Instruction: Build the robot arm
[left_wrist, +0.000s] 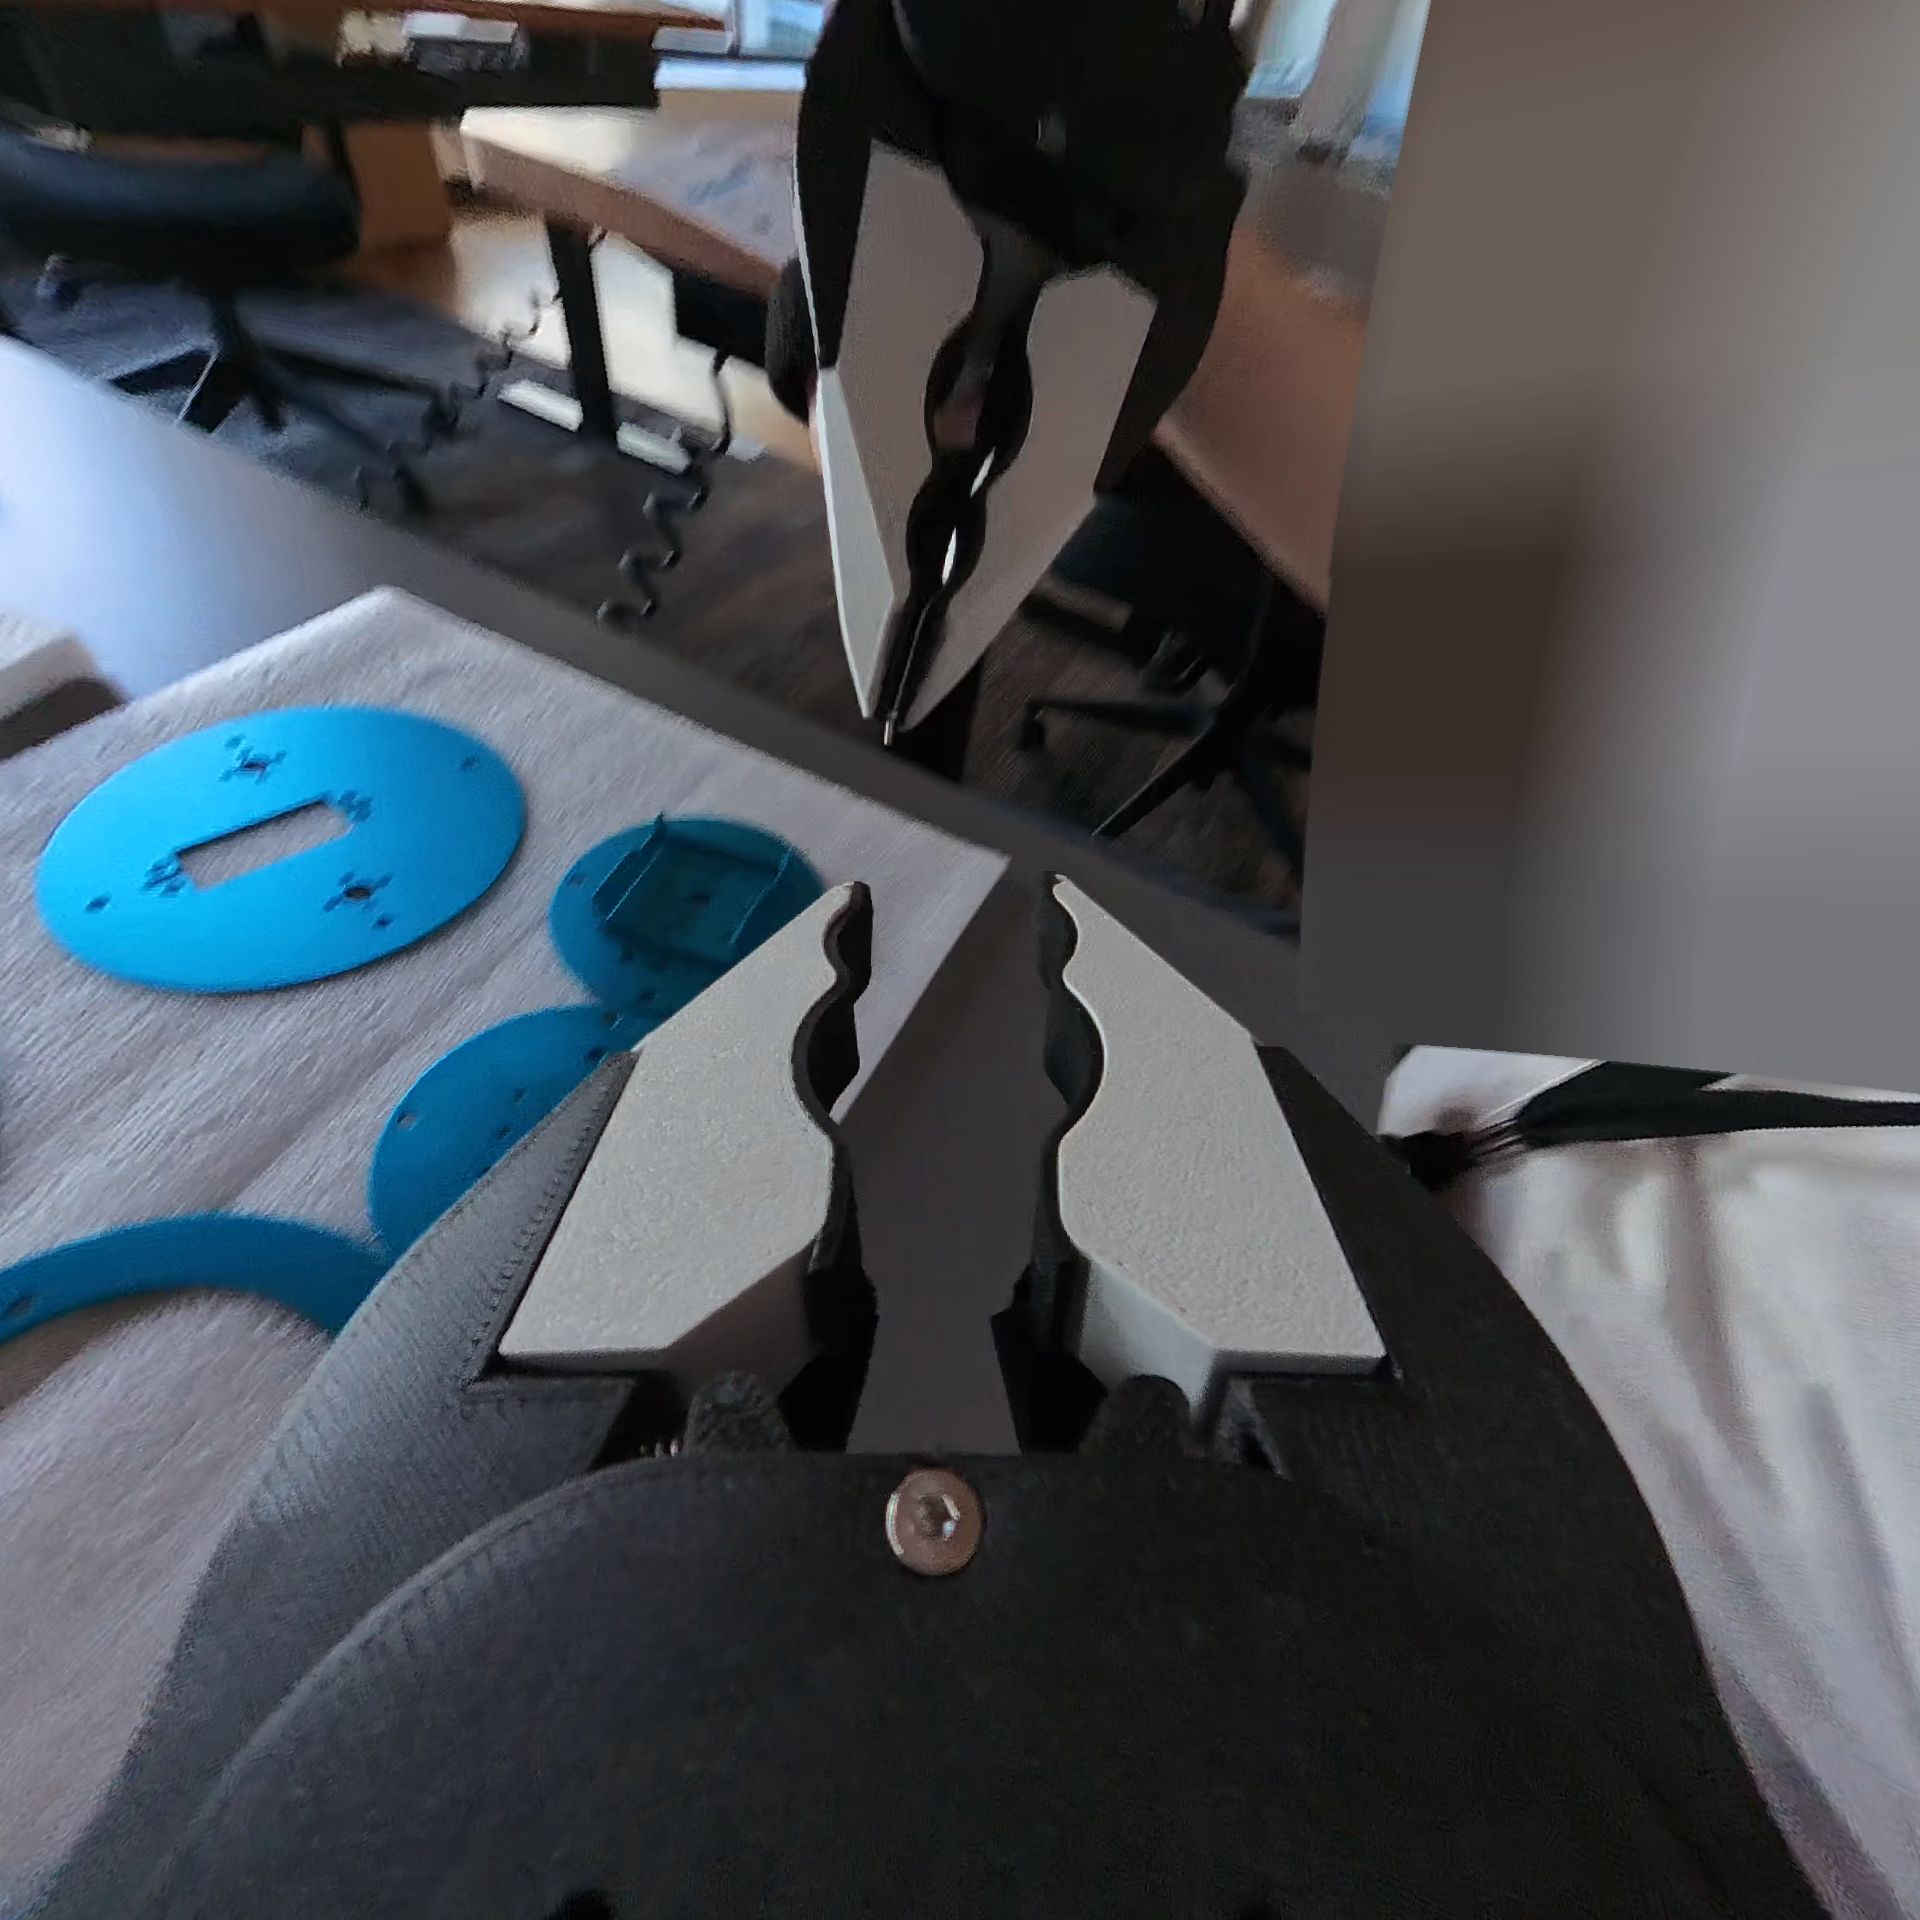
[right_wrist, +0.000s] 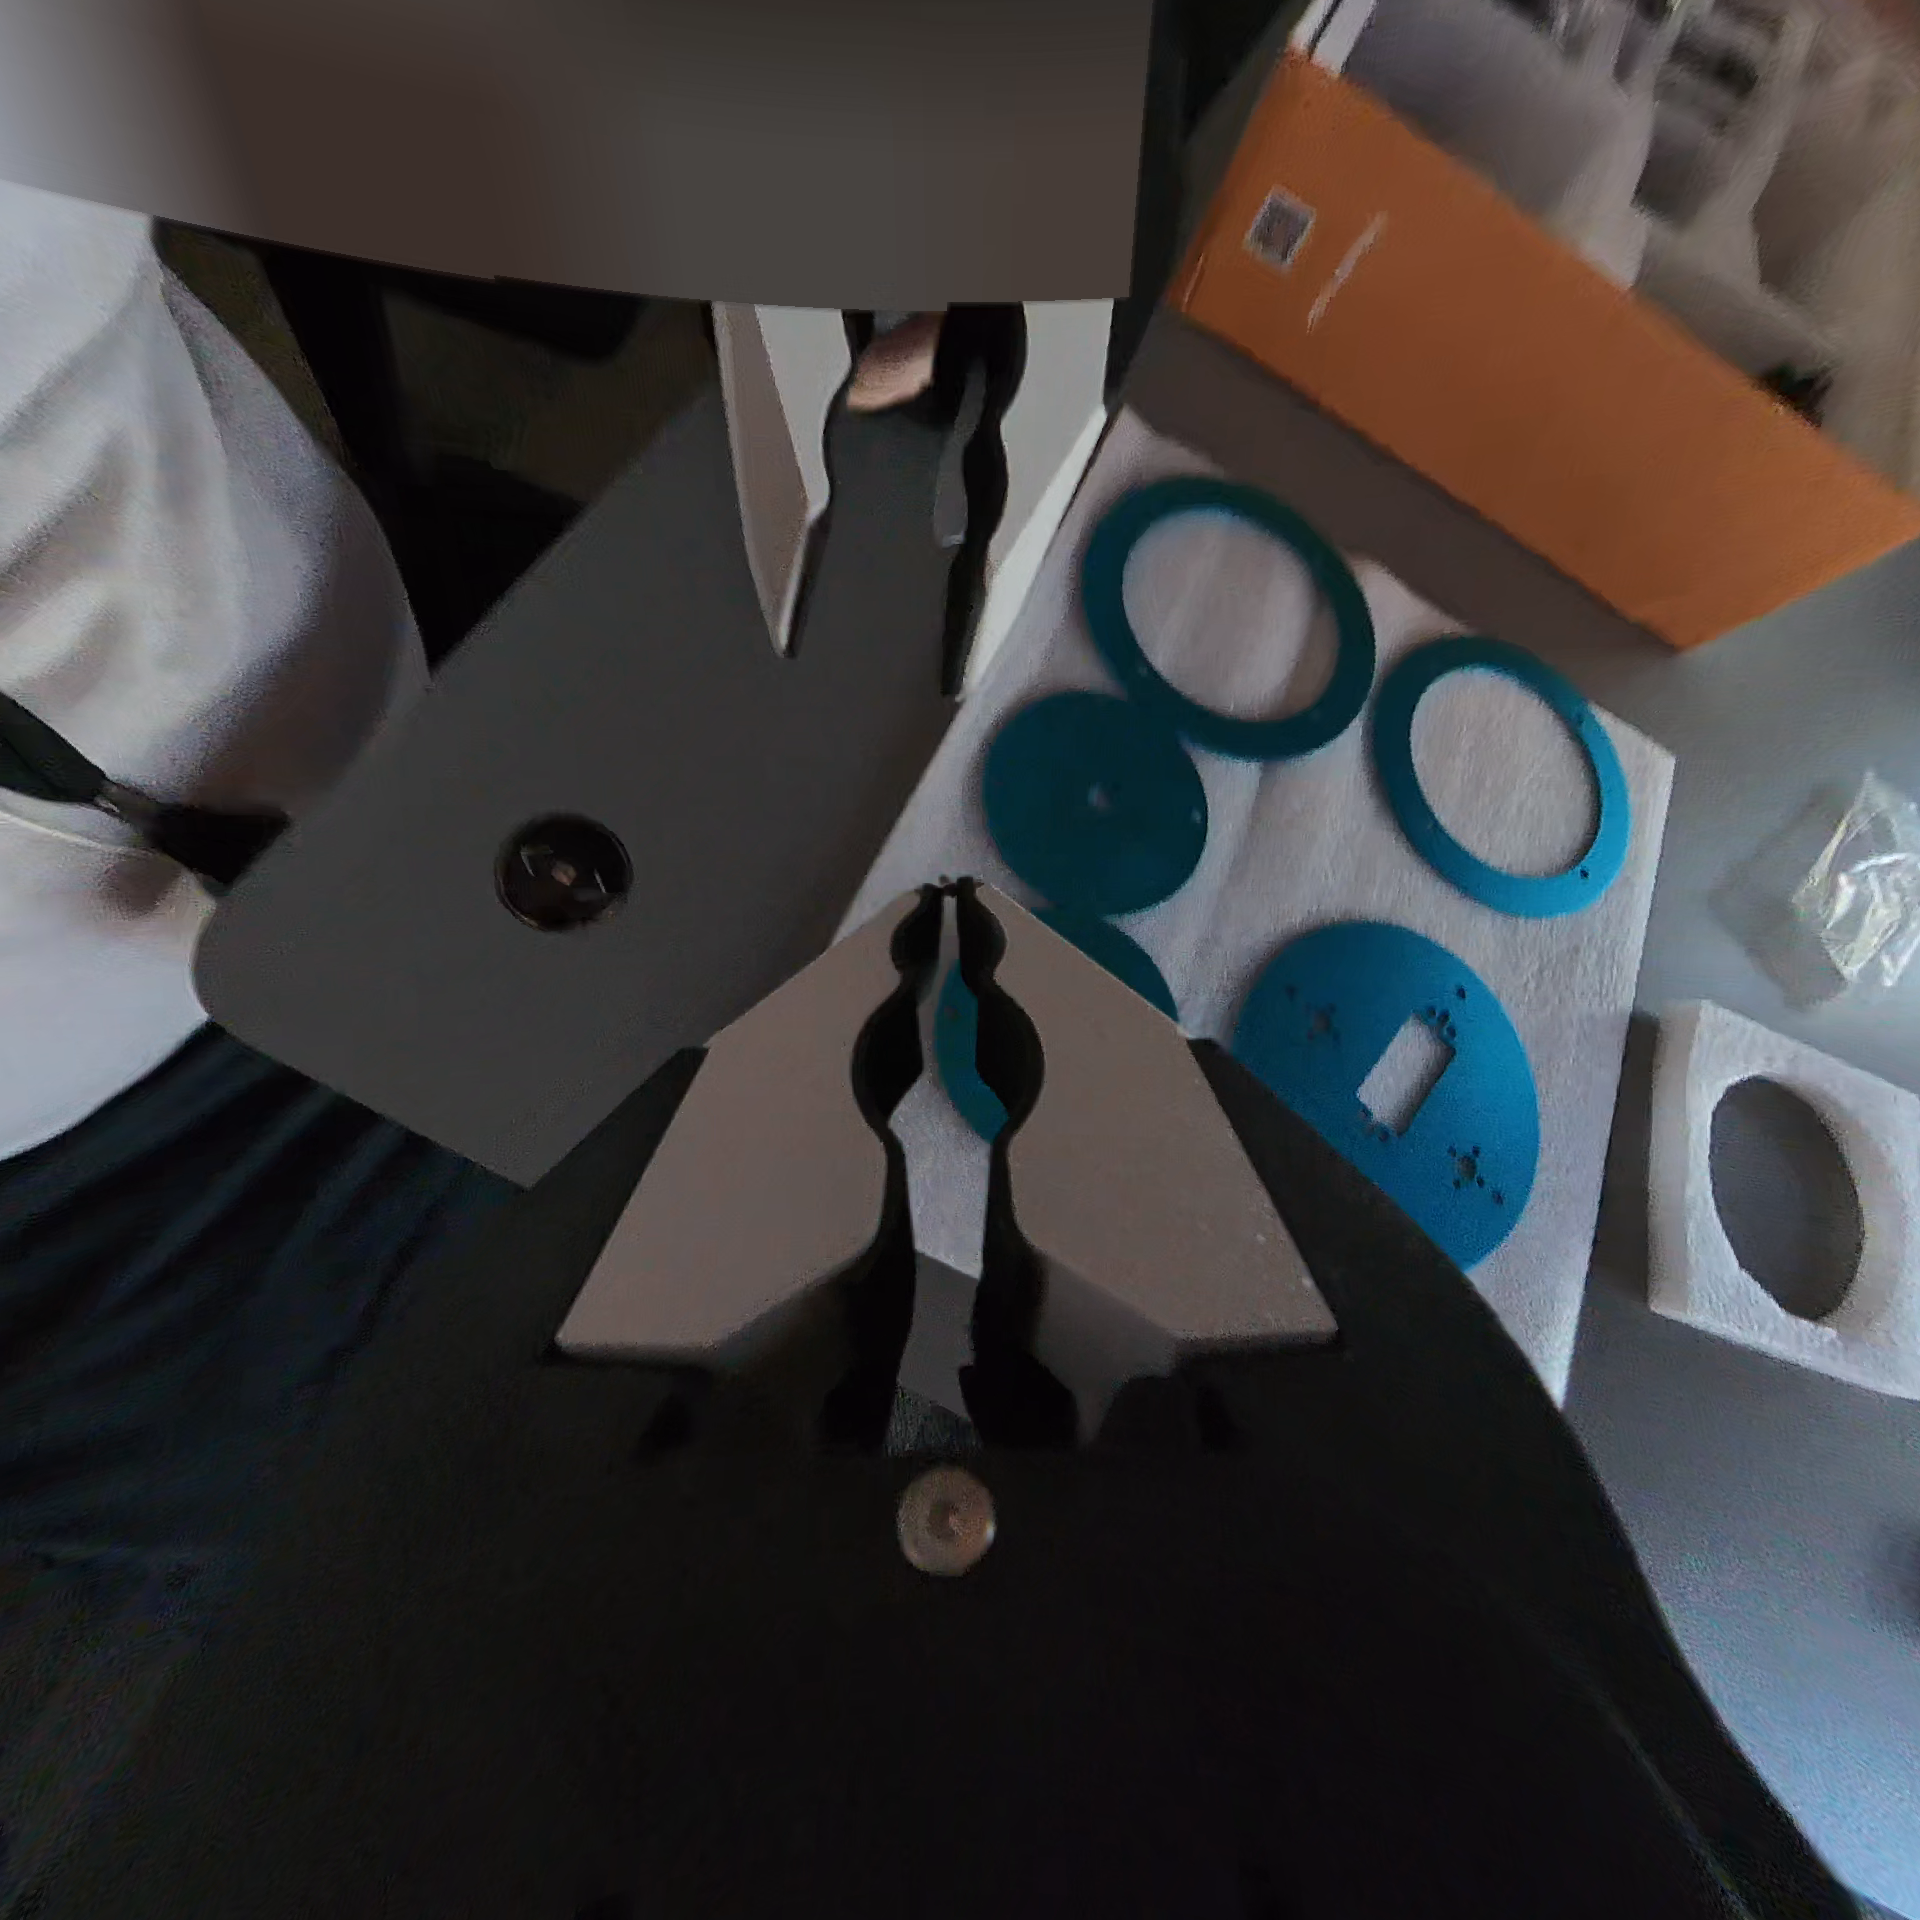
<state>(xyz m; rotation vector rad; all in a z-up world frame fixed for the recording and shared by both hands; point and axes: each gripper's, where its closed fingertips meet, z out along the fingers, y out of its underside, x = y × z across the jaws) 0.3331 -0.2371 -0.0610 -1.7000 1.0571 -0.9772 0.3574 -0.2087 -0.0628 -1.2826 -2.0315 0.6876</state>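
Overhead, left gripper (left_wrist: 956, 904) spread, right gripper (right_wrist: 954, 885) pinching a thin dark pin (left_wrist: 886, 734) (above blue discs (right_wrist: 1387, 1081)).

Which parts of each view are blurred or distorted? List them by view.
Left wrist view: office chair and desks behind smeared by motion blur; left gripper sharp; a flat mosaic patch fills the right. Right wrist view: orange box and clear plastic bag smeared; blue rings softer; wide-angle bending at edges.
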